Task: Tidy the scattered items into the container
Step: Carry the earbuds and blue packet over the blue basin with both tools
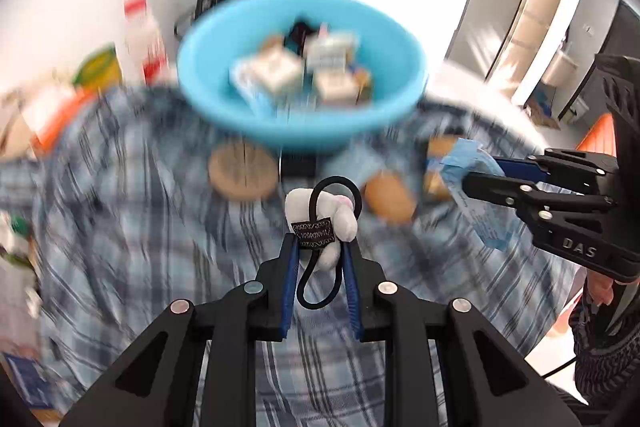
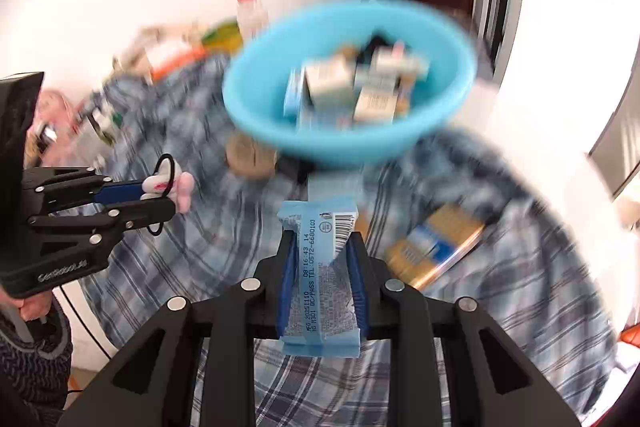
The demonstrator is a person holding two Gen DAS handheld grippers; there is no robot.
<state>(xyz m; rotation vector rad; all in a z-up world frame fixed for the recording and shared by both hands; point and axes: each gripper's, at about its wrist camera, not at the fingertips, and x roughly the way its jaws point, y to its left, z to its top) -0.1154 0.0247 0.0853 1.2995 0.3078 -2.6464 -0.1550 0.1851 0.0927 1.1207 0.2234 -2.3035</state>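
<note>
A light blue bowl (image 1: 312, 135) (image 2: 340, 147) stands on the checked cloth ahead of both grippers and holds several small boxes and packets. My left gripper (image 1: 320, 247) (image 2: 160, 195) is shut on a white plush hair tie (image 1: 320, 211) (image 2: 176, 187) with a black elastic loop, held above the cloth short of the bowl. To its right, my right gripper (image 2: 322, 239) (image 1: 468, 183) is shut on a pale blue snack packet (image 2: 320, 267) (image 1: 468, 159) with a barcode, also lifted off the cloth. Motion blurs everything beyond the grippers.
On the blue checked cloth (image 1: 160, 227) lie a round wooden coaster (image 1: 244, 171), a brown oval item (image 1: 390, 199), a gold and blue packet (image 2: 436, 243) and a dark item (image 1: 298, 167) under the bowl's near side. A red-capped bottle (image 1: 140, 35) stands at the back left.
</note>
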